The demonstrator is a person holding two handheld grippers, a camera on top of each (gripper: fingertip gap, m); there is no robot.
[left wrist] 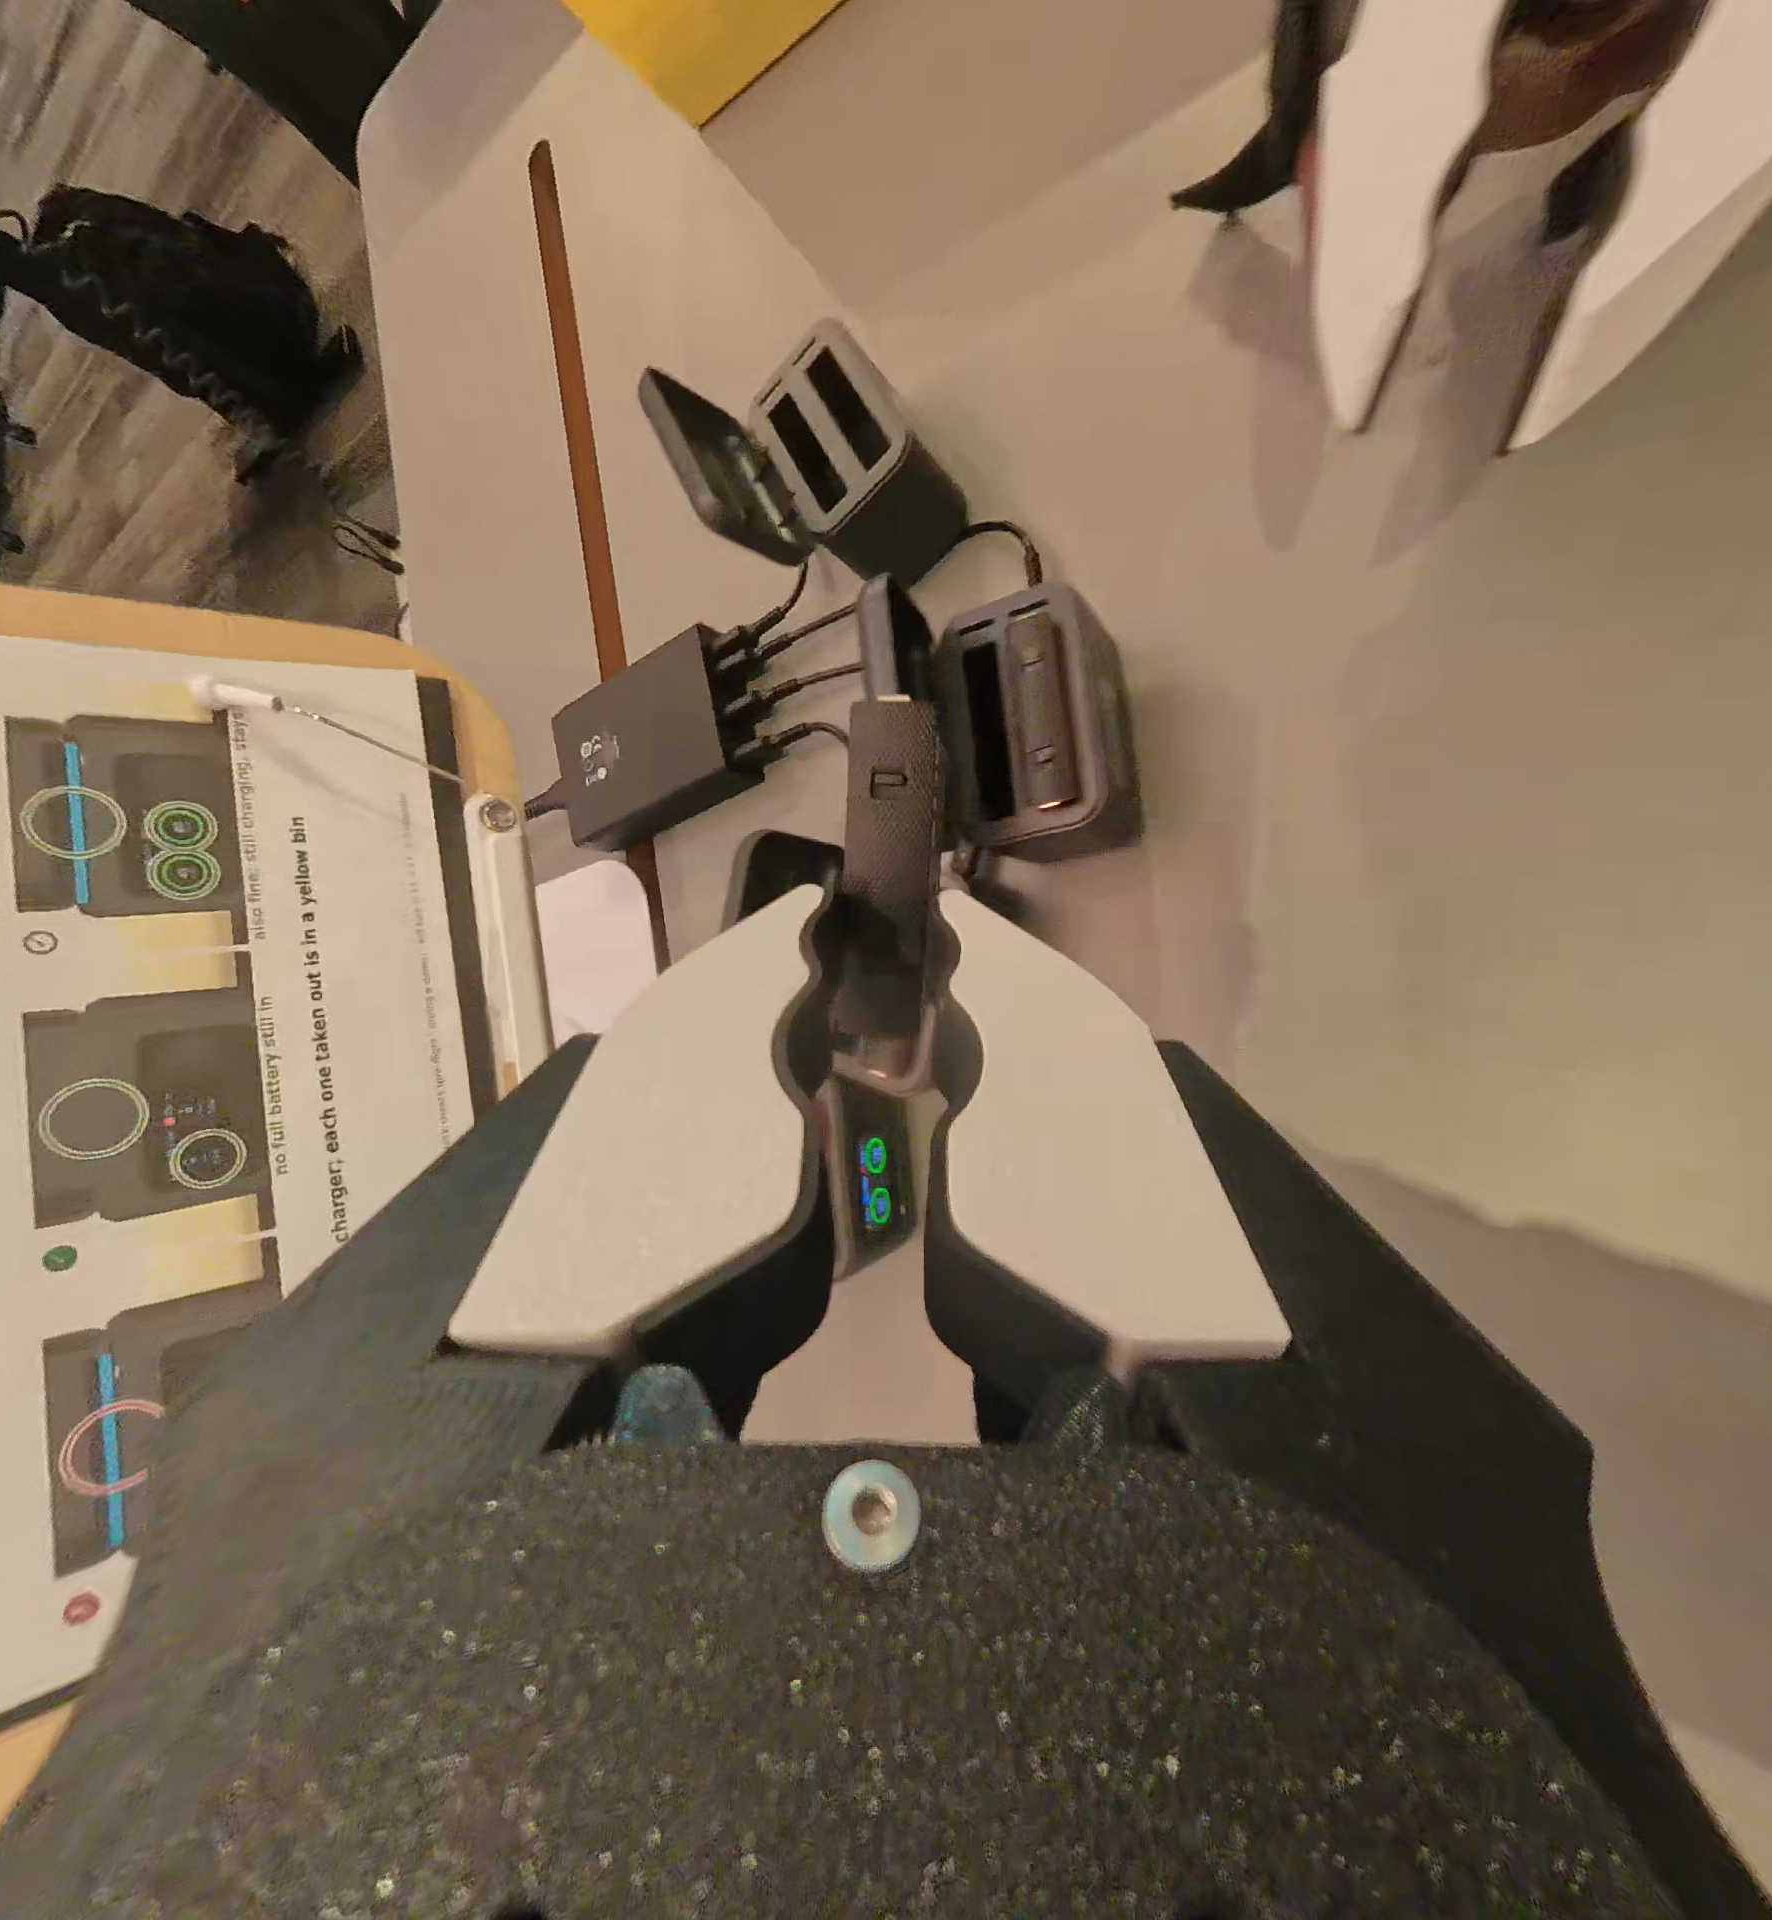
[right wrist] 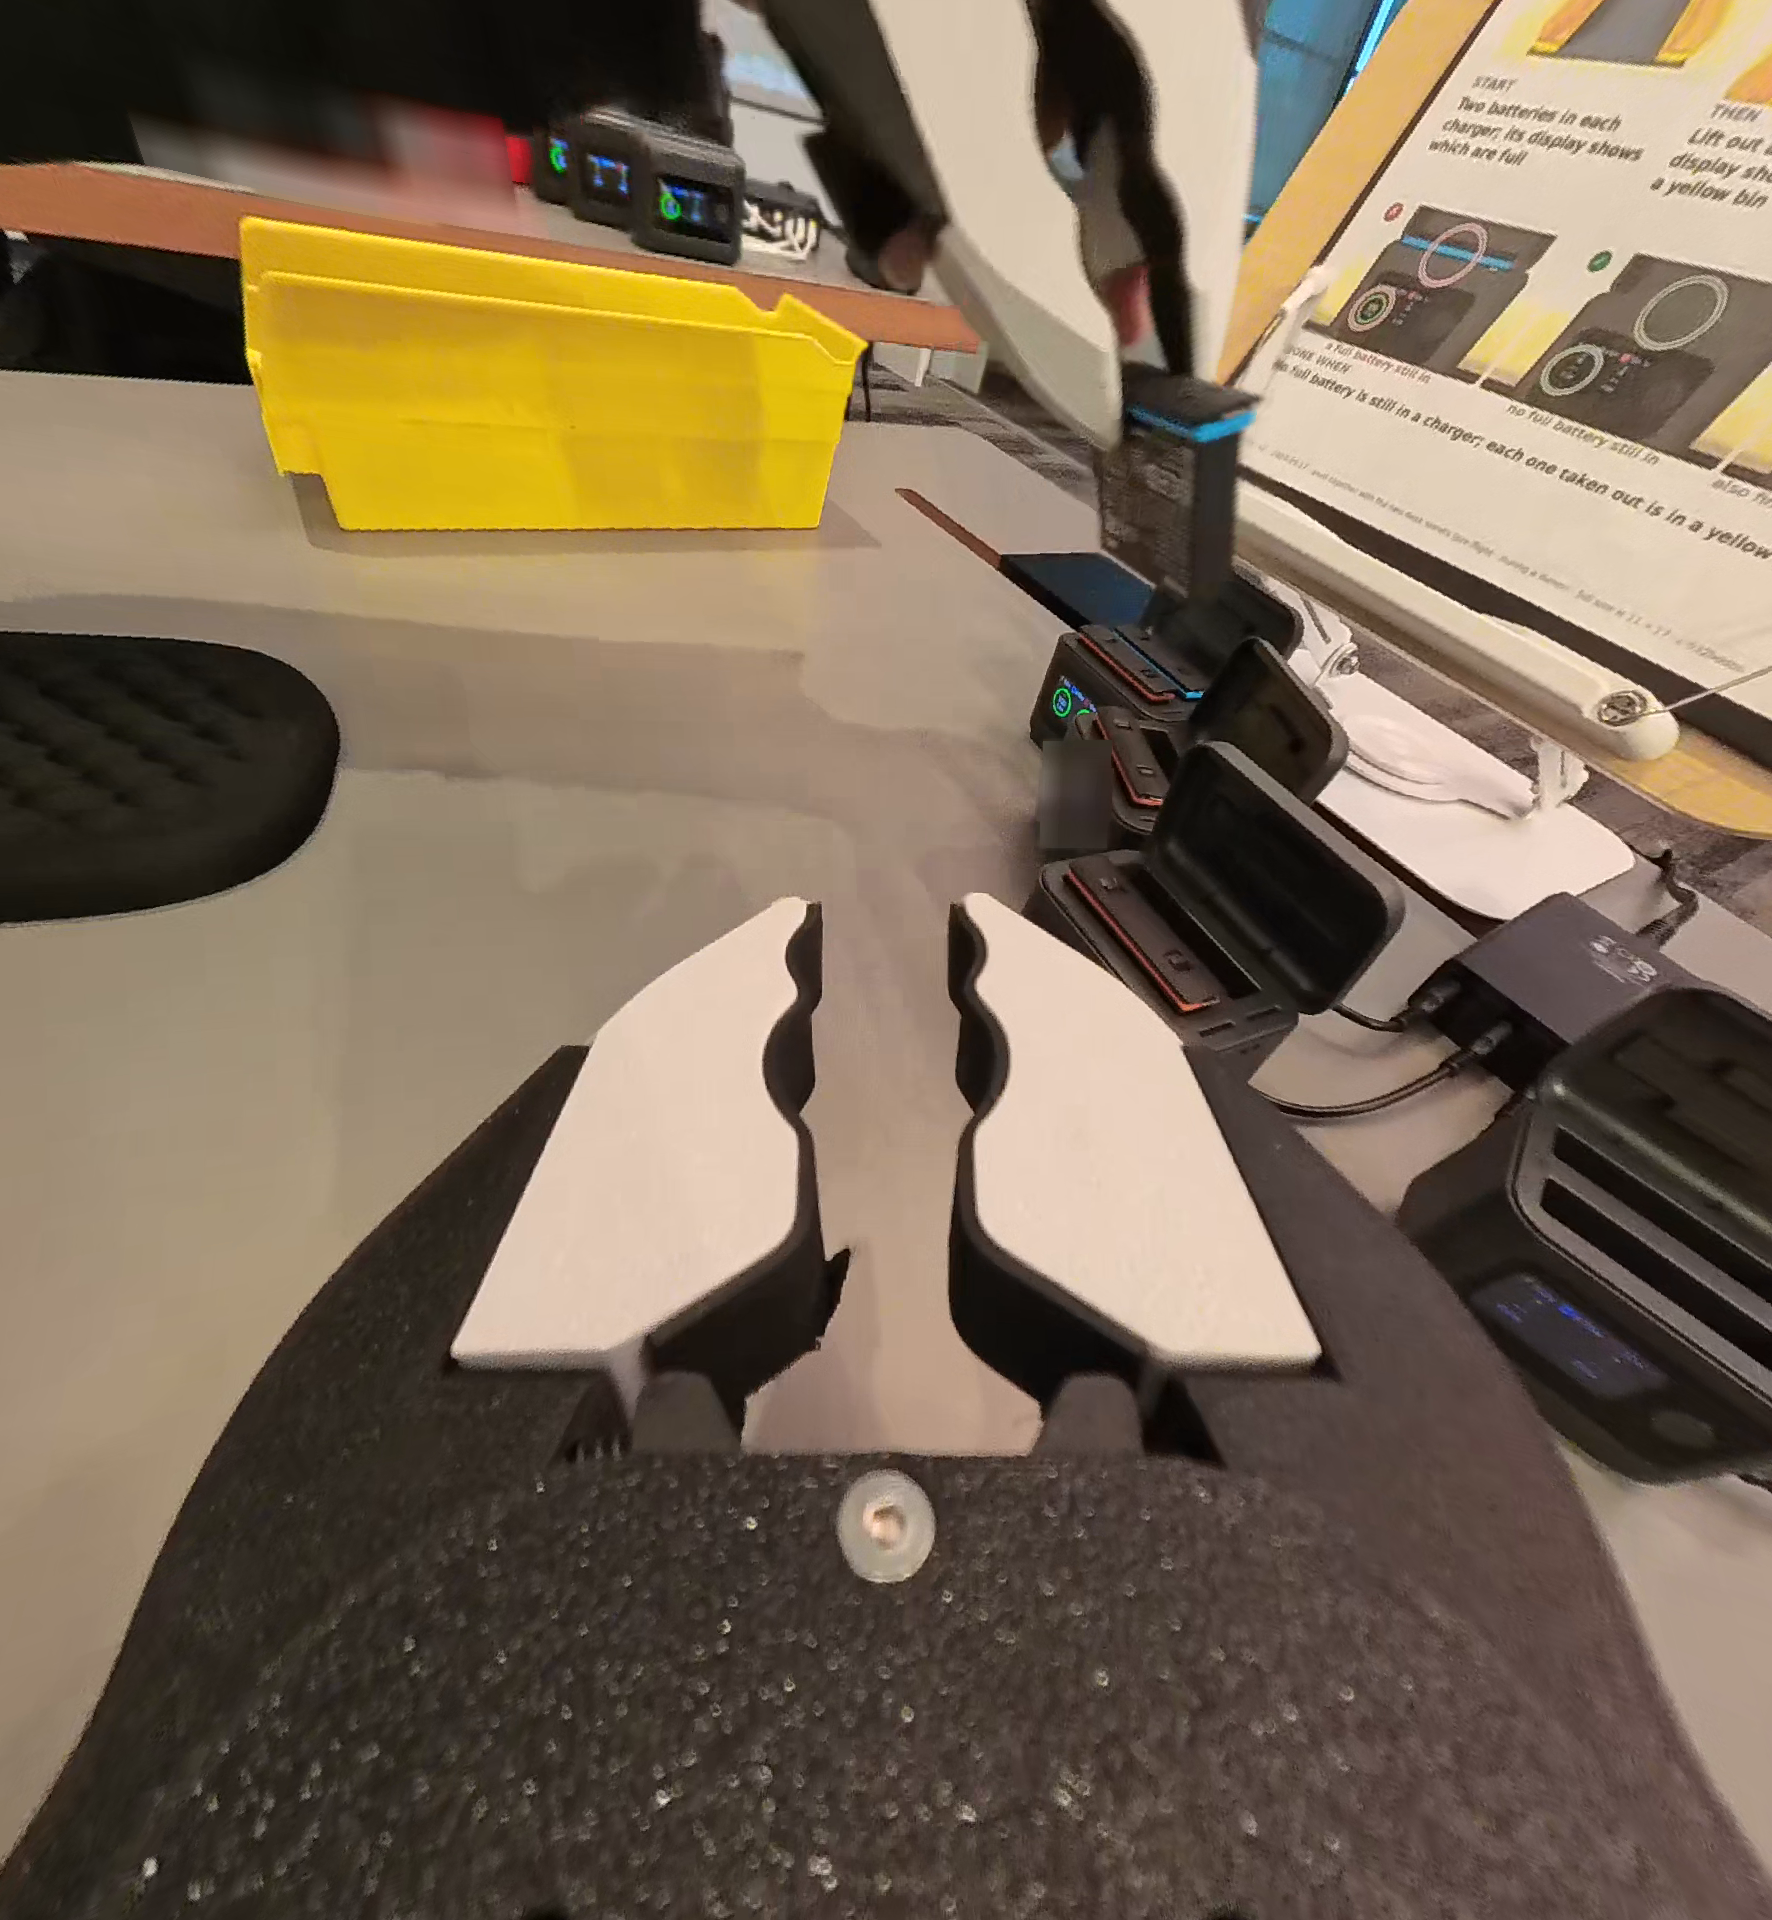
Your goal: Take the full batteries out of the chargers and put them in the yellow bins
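Left gripper [left wrist: 877, 940]: fingers clamped on a dark battery [left wrist: 890, 831], which stands upright and is partly raised out of the nearest charger [left wrist: 866, 1184]; the right wrist view shows it from afar, its top with a blue stripe gripped from above.

Right gripper [right wrist: 884, 940]: fingers apart, nothing between them, hovering over bare grey counter [right wrist: 549, 748].

Battery's place: half in, half out of its slot, at about 1 o'clock from the right gripper.

Charger display: two green rings lit on the charger under the left fingers, so by my reading this one holds full cells.

Other chargers: a middle charger [left wrist: 1033, 727] with one battery seated and one slot vacant; a far charger [left wrist: 840, 447] at 12 o'clock with both slots empty, lid open.

Yellow bin [right wrist: 549, 405]: at 11 o'clock from the right gripper, well apart from the chargers; its inside is hidden, so I cannot tell how many batteries lie in it.

Progress: I judge it midway; some slots are cleared, this battery is not yet free, and at least one more is seated.

Edges: the counter rim with a brown strip [left wrist: 575, 416] runs just beside the power hub [left wrist: 653, 748] and its cables; an instruction board [left wrist: 186, 1039] stands close at 9 o'clock from the left gripper.

Open room: wide clear counter between chargers and bin; a black mat [right wrist: 82, 769] lies at 10 o'clock, off the direct path.
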